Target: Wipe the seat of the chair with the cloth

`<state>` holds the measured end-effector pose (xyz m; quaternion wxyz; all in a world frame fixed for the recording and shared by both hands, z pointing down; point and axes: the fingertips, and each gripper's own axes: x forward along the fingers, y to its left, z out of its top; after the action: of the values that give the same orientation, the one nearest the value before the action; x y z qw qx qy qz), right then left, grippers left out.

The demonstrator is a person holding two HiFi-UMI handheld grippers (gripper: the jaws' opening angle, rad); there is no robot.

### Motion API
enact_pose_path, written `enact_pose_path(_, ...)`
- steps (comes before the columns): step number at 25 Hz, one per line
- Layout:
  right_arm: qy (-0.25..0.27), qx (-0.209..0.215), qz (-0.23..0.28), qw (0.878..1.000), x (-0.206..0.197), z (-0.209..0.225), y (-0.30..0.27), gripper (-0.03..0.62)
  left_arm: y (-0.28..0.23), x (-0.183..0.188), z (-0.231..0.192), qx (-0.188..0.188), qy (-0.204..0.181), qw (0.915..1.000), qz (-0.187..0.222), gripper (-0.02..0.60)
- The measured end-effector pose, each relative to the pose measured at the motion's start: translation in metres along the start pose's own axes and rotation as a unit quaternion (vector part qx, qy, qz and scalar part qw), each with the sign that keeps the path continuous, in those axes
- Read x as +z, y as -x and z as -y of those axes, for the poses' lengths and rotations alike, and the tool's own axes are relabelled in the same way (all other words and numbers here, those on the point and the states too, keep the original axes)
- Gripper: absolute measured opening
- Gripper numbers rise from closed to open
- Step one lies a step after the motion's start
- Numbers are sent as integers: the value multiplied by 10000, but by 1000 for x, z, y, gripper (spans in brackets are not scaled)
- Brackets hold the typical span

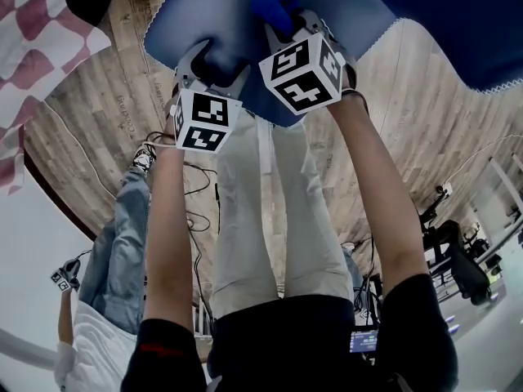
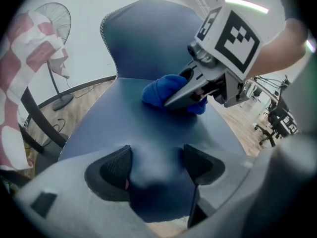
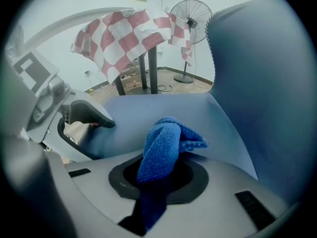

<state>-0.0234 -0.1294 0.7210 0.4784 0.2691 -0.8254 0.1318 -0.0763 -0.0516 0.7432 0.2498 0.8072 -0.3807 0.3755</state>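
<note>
The chair's blue seat (image 1: 204, 11) fills the top of the head view, and its backrest (image 2: 148, 33) rises behind it. A bunched blue cloth (image 3: 161, 150) is clamped in my right gripper (image 3: 158, 175), which presses it onto the middle of the seat (image 2: 119, 128). In the left gripper view the same cloth (image 2: 161, 90) shows under the right gripper (image 2: 190, 95). My left gripper (image 2: 156, 165) stands open near the seat's front edge, nothing between its pads. Both grippers sit side by side in the head view, left (image 1: 219, 70) and right (image 1: 282, 24).
A red-and-white checked cloth (image 3: 129, 31) hangs over a stand left of the chair. A pedestal fan (image 3: 190, 19) stands by the wall. Another person in jeans (image 1: 122, 235) is close on the left. Cables (image 1: 196, 186) lie on the wooden floor; office chairs (image 1: 458, 260) stand far right.
</note>
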Motion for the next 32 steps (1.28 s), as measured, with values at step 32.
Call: enact_pose_path(32, -144, -87, 24, 9999, -6, 16, 3, 52, 3, 0, -1, -1, -57, 9999, 92, 334)
